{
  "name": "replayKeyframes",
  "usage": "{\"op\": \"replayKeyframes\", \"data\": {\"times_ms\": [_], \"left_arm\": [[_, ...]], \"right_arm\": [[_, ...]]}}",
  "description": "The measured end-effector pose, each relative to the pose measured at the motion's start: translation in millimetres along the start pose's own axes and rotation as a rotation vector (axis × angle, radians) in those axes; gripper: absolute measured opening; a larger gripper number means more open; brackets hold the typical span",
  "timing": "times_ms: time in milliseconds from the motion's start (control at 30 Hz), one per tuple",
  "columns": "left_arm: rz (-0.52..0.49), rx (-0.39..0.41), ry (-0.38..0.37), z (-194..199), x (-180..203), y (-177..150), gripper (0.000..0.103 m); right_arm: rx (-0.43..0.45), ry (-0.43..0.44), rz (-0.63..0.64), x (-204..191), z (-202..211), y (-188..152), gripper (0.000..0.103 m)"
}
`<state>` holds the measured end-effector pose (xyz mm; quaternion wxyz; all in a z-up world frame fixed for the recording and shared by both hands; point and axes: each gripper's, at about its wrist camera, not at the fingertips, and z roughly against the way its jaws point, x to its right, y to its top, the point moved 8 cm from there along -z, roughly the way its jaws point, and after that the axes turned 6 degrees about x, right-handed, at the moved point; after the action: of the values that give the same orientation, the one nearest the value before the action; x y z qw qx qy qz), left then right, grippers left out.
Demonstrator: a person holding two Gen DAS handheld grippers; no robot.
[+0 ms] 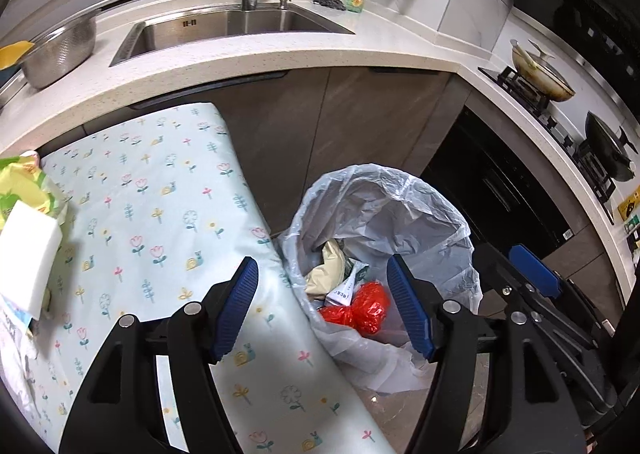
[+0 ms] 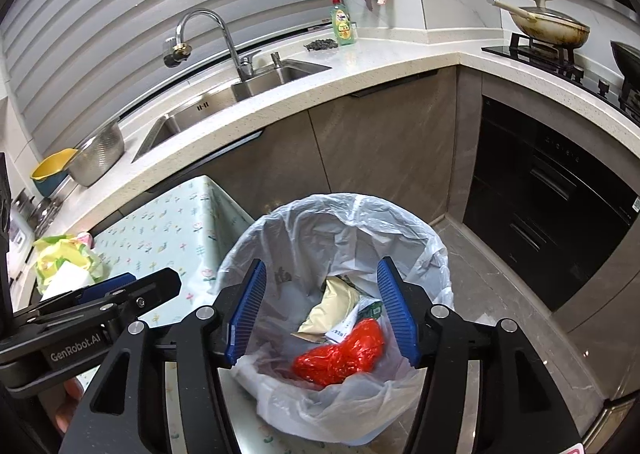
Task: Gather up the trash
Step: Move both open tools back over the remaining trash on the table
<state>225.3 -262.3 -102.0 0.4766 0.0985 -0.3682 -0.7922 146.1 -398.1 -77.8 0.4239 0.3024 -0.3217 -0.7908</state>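
The left gripper (image 1: 322, 308), black with blue ribbed pads, stands with its jaws well apart and nothing between the pads. It hovers over the edge of a table covered in a pale blue flower-print cloth (image 1: 160, 213) and the adjoining bin. The right gripper (image 2: 322, 310), of the same build, is likewise spread wide and grips nothing; it hangs directly above the bin mouth.

The round waste bin lined with a translucent white plastic bag (image 2: 360, 221) stands on the floor, touching the table's corner, in front of the brown cabinet doors (image 2: 380, 141). Inside it lies the collected trash: a crumpled red plastic wrapper (image 2: 344, 354) on top, with a cream-coloured pouch (image 2: 332, 306) and printed paper scraps just behind it.

On the table's far left side rest a yellow-green packet (image 1: 24, 181) and a white rectangular foam block (image 1: 26, 254), the block lying partly on the packet.
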Motion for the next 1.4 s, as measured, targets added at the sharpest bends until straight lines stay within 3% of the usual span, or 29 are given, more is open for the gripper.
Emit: {"op": "replayKeyframes", "data": {"times_ms": [700,800,1133,1400], "left_arm": [[0.150,0.103,0.125,96,-112,-9,0.064],[0.181,0.114,0.152,111,-135,-16,0.077],[0.307,0.125,0.263,156,-227,-53,0.077],[0.401,0.106,0.363,176,-297,-87,0.077]], "right_arm": [[0.030,0.123,0.123,-119,44,-6,0.059],[0.030,0.150,0.145,-143,49,-12,0.062],[-0.015,0.245,0.216,-224,54,-45,0.063],[-0.049,0.307,0.247,-278,54,-68,0.072]]}}
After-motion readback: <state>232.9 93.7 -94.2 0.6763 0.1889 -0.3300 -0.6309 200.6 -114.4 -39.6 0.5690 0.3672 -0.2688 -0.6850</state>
